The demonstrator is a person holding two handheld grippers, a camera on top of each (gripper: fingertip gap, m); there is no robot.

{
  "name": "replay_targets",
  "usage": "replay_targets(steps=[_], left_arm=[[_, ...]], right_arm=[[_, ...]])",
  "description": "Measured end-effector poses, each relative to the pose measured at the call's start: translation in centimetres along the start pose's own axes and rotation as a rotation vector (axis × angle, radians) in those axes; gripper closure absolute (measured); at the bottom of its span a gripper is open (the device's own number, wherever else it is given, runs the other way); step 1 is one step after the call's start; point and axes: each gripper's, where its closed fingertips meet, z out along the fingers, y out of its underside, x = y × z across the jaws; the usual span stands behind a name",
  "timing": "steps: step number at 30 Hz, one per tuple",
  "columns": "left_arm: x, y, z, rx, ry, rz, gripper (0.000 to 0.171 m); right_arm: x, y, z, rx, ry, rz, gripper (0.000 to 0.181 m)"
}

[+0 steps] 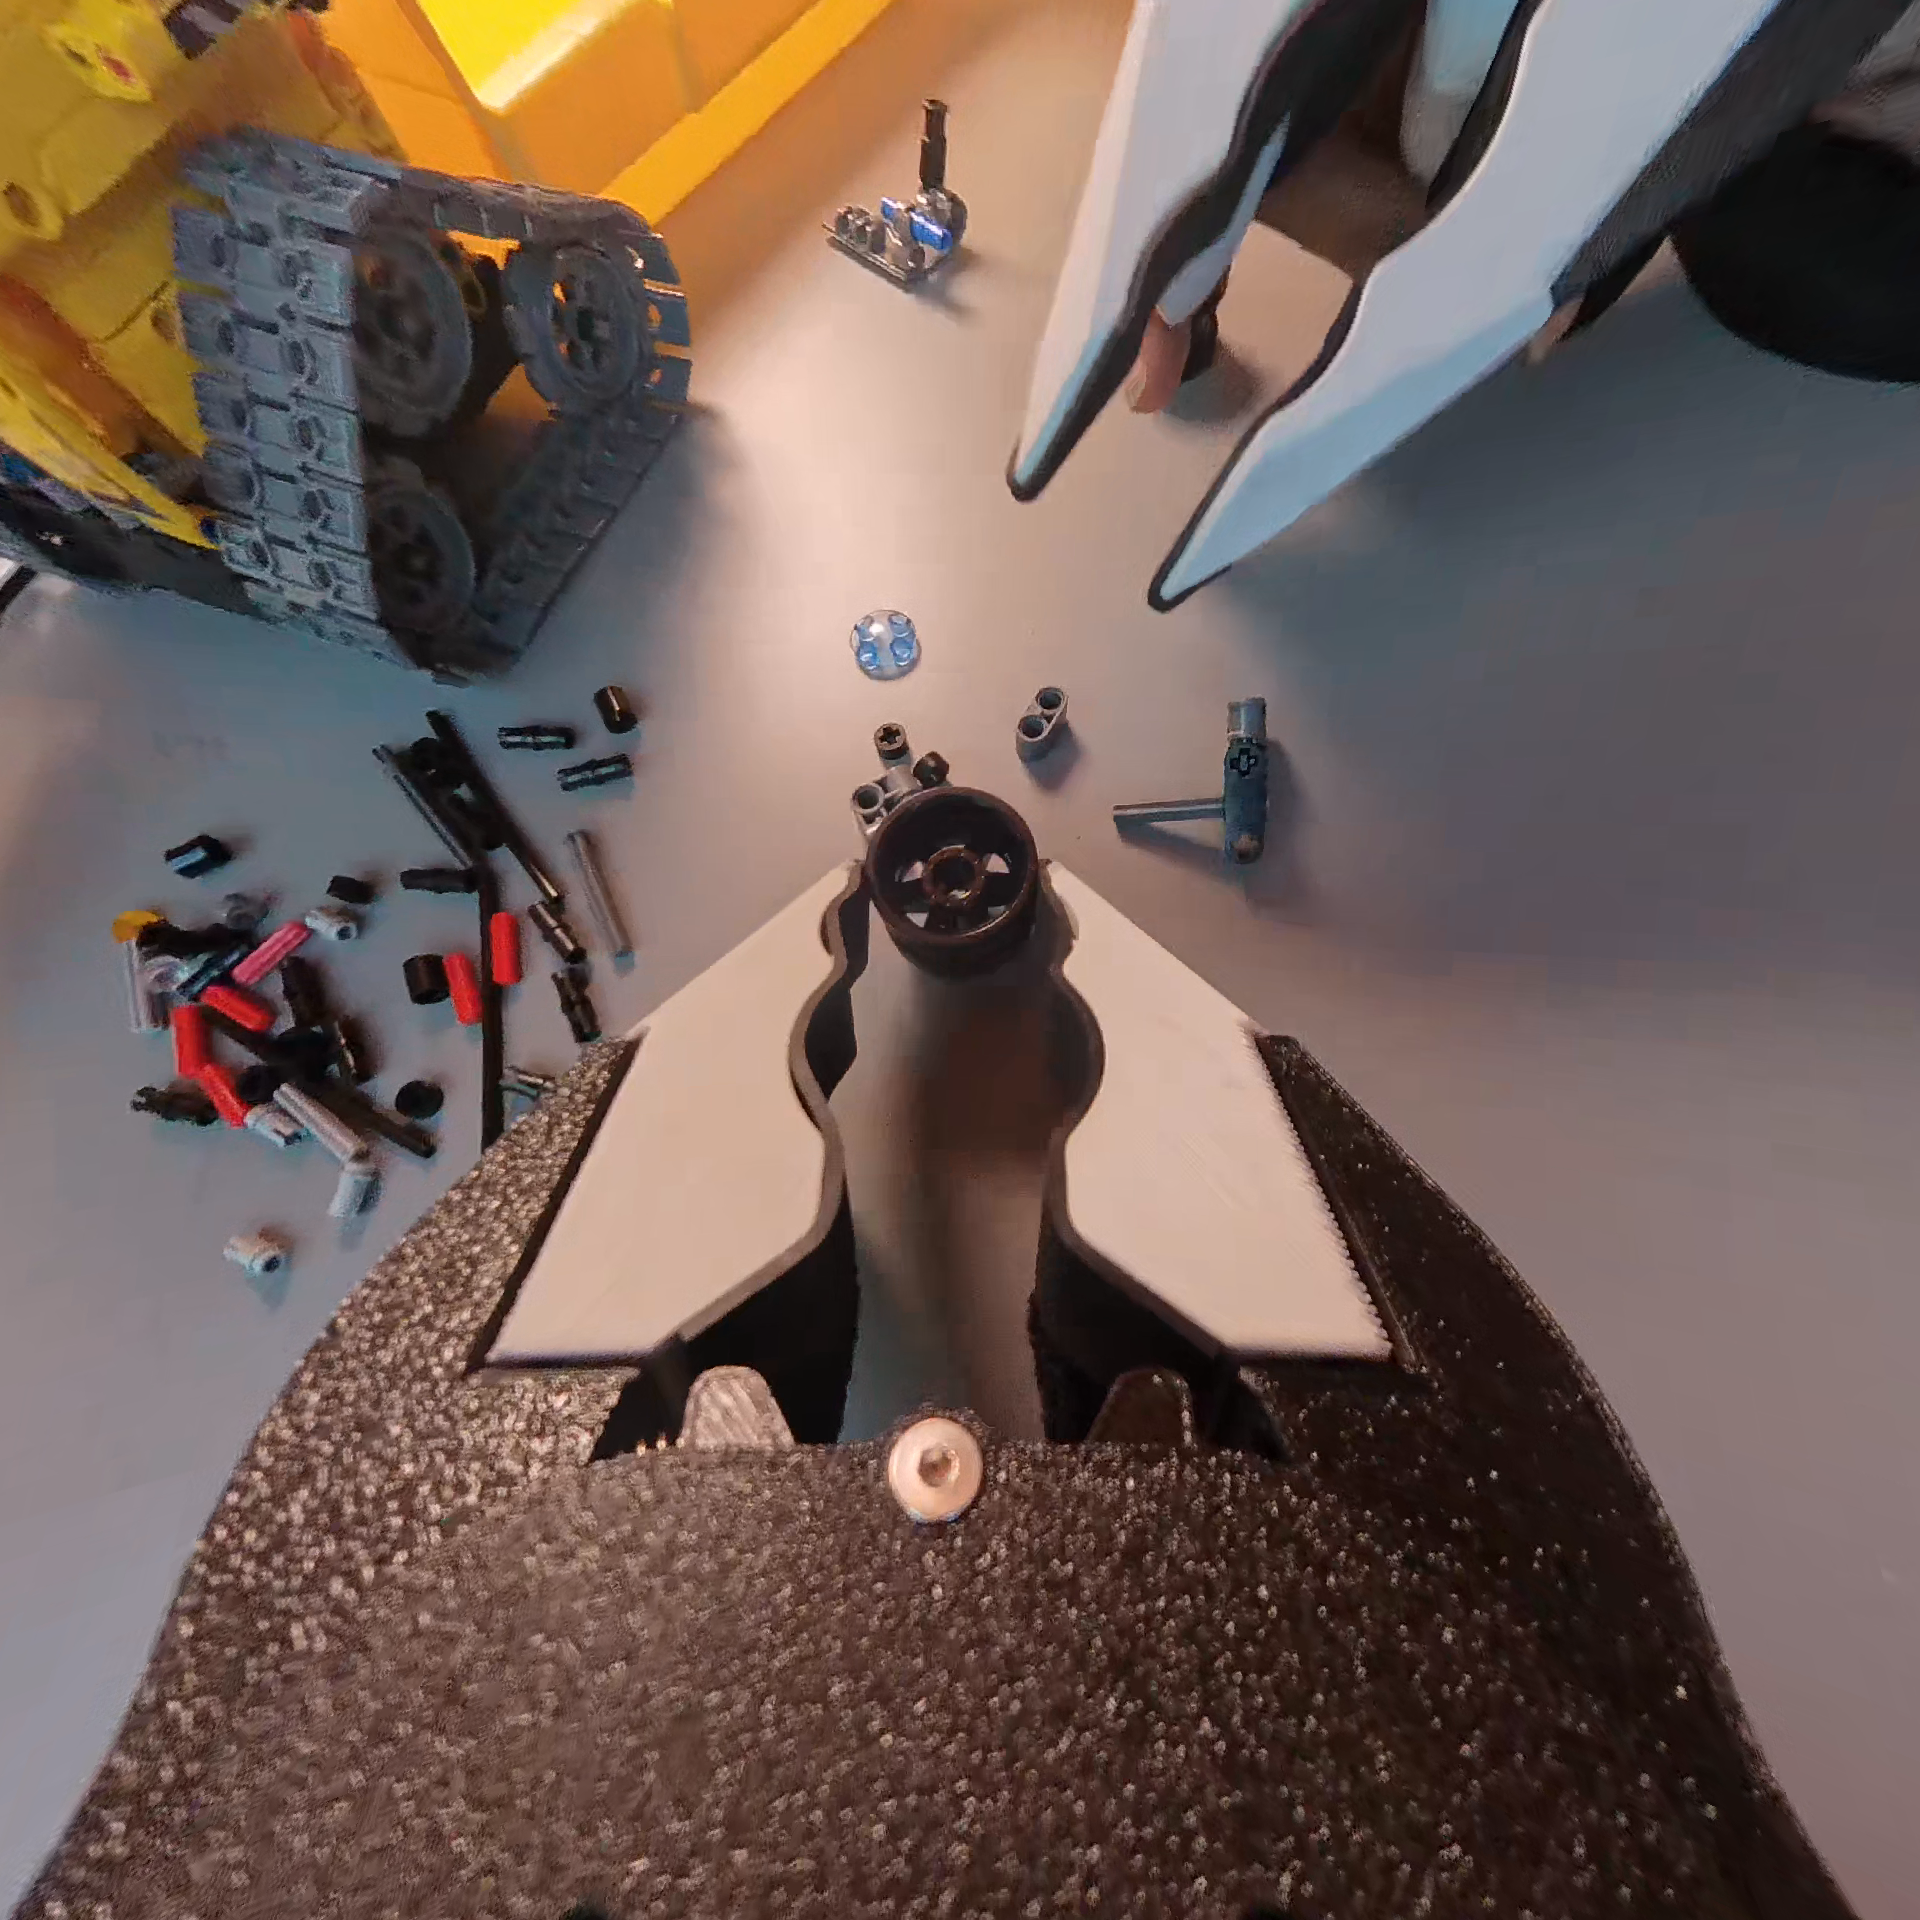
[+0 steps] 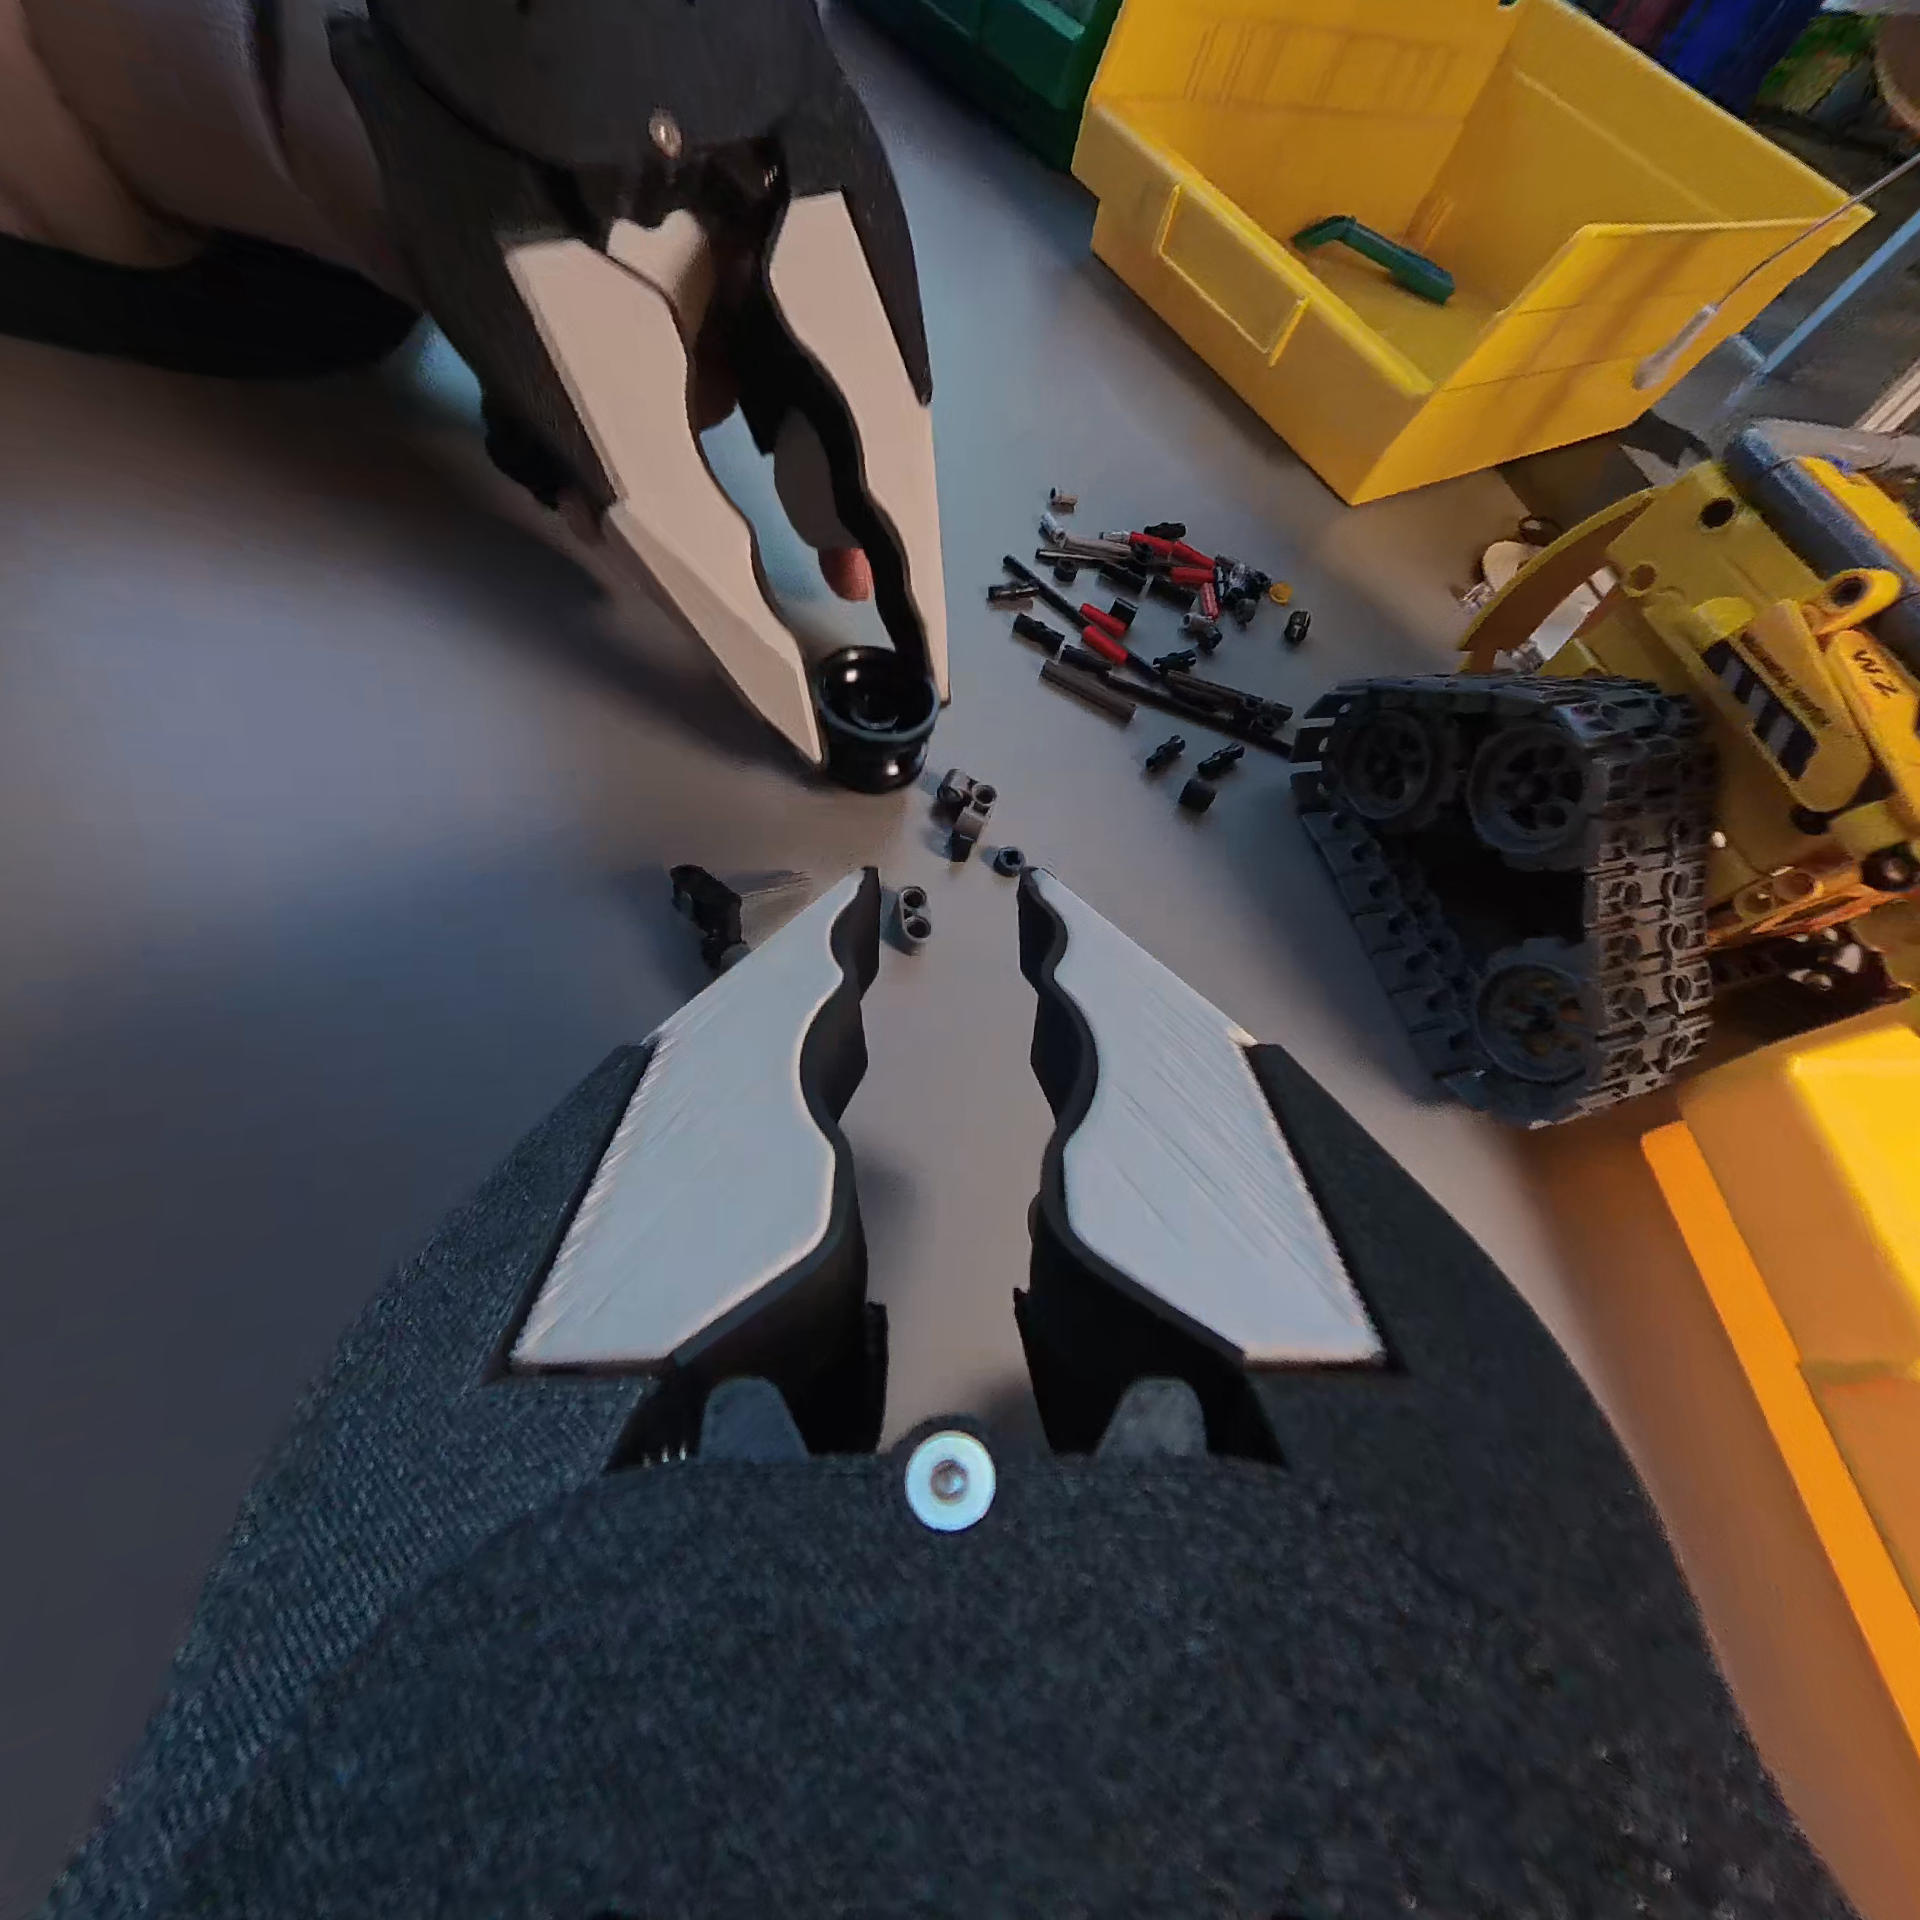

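Black wheel (image 1: 953, 896) sits clamped in our left gripper (image 1: 953, 902), seemingly just above the table (image 1: 1455, 1039); our right gripper (image 2: 943, 875) gapes narrowly, empty, over a grey connector (image 2: 911, 918).

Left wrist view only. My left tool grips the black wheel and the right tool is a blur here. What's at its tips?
Observer: The right tool is open. A small grey two-hole connector lies on the table, just inside its left fingertip.
Operator: What's out of my frame?
Observer: A yellow bin stands beyond the pile of loose parts.
Operator: Anything in it?
Observer: One dark green piece lies inside.
Operator: Past that?
Observer: A green bin sits beside the yellow one, at the frame's top edge.
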Motion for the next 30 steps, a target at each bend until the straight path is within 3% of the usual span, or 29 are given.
replay_targets(steps=[5, 11, 16, 20, 23, 26, 30], left_arm=[[-1.4, 1.0, -1.1, -0.027, -0.026, -0.046, 0.140], [-1.6, 0.5, -1.5, -0.001, -0.062, -0.009, 0.140], [-1.7, 0.2, -1.9, 0.023, -0.068, -0.021, 0.140], [-1.8, 0.9, -1.8, -0.009, -0.070, -0.012, 0.140], [-1.6, 0.7, -1.8, 0.000, -0.061, -0.010, 0.140], [-1.4, 0.6, -1.8, 0.008, -0.050, -0.005, 0.140], [-1.1, 0.7, -1.6, 0.001, -0.045, 0.009, 0.140]], right_arm=[[-0.3, 2.3, 2.0, -0.220, -0.011, 0.065, 0.162], [-0.7, 2.5, 3.0, -0.287, -0.030, 0.067, 0.176], [-0.3, 1.2, 2.1, -0.209, -0.038, 0.072, 0.177], [8.3, -3.8, -5.0, 0.077, 0.255, 0.135, 0.177], [17.0, -3.6, -14.1, 0.167, 0.586, 0.252, 0.177], [24.9, 2.6, -22.1, -0.014, 0.889, 0.302, 0.177], [32.0, 13.9, -26.3, -0.331, 0.982, 0.442, 0.177]])
